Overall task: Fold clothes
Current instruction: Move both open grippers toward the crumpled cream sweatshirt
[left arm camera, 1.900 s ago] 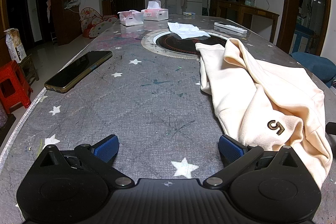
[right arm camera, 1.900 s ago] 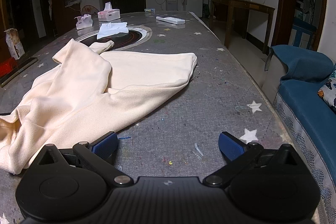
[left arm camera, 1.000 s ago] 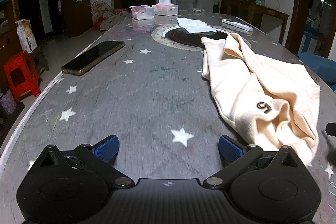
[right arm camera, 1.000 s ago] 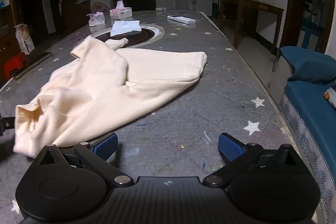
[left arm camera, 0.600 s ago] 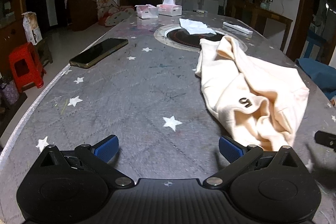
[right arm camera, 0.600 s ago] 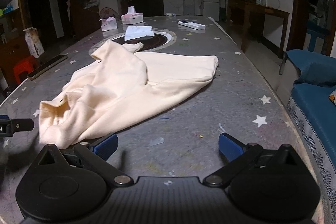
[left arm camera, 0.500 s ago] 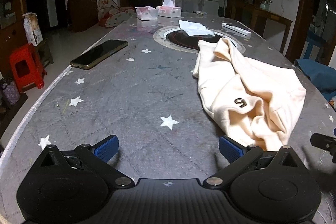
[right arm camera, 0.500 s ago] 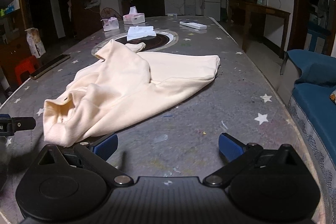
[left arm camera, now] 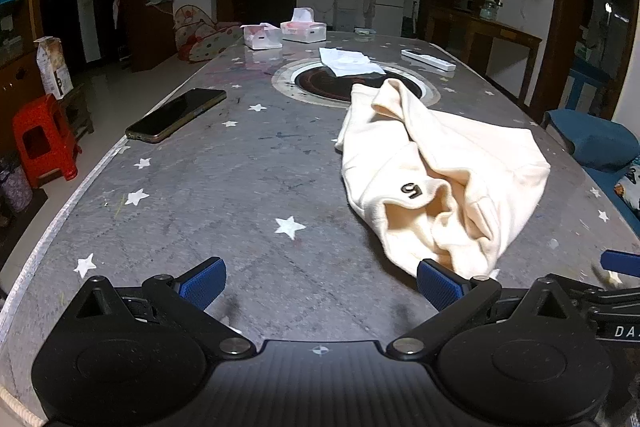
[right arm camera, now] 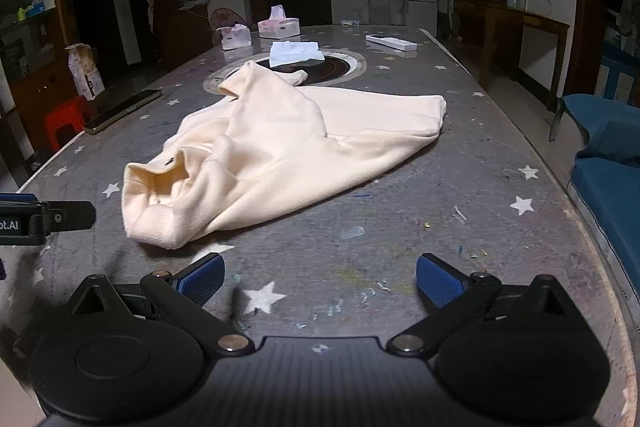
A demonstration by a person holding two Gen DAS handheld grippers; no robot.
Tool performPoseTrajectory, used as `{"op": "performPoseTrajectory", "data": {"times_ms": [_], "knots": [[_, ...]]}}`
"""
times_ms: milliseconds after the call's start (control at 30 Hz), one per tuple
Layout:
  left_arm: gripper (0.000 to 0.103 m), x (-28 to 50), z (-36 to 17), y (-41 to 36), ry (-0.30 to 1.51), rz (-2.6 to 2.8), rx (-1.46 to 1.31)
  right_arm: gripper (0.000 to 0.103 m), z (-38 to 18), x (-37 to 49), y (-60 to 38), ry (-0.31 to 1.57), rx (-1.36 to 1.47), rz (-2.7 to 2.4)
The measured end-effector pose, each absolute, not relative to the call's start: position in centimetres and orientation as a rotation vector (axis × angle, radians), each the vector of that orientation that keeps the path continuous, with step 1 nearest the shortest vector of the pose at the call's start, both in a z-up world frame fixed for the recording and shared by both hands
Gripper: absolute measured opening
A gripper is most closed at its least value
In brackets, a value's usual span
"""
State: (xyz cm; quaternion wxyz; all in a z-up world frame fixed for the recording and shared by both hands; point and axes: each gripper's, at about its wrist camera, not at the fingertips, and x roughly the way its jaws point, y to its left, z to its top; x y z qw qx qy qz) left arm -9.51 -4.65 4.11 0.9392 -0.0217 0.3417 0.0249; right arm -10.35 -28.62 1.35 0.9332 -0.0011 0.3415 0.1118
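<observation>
Two hand-held grippers hang low over the near end of a long star-printed table [left arm camera: 224, 187], both with jaws spread wide and nothing between them. The left gripper [left arm camera: 320, 281] has its right-hand pad just short of the nearest hem of a cream garment [left arm camera: 436, 179]; the right gripper [right arm camera: 320, 277] sits a little farther back, over bare tabletop strewn with small scraps. Neither touches the cloth, a stance that suggests the folding has yet to start and that both tools are lining up on the near edge to take hold of it.

The garment lies rumpled, not flat: an open cuff or collar gapes at the near end, a small black mark shows on the fabric, and one flatter panel runs away toward the table's right side. It would need spreading before any clean fold.

Beyond it, a dark phone [left arm camera: 176, 115] rests near the left edge, well clear of the work. Farther on, a white cloth [right arm camera: 295, 53] lies across a round inset plate [left arm camera: 352, 83], with two tissue boxes [left arm camera: 303, 29] and what may be a remote control [right arm camera: 391, 43] at the far end.
</observation>
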Motion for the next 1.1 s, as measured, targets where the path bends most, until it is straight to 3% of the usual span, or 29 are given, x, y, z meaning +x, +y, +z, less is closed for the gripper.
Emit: {"op": "performPoseTrajectory", "data": {"times_ms": [1100], "knots": [[0.103, -11.1, 4.5, -6.4, 0.685, 0.024, -0.019, 0.103, 2.1, -12.4, -27.0, 0.659, -0.021, 0.265]]}}
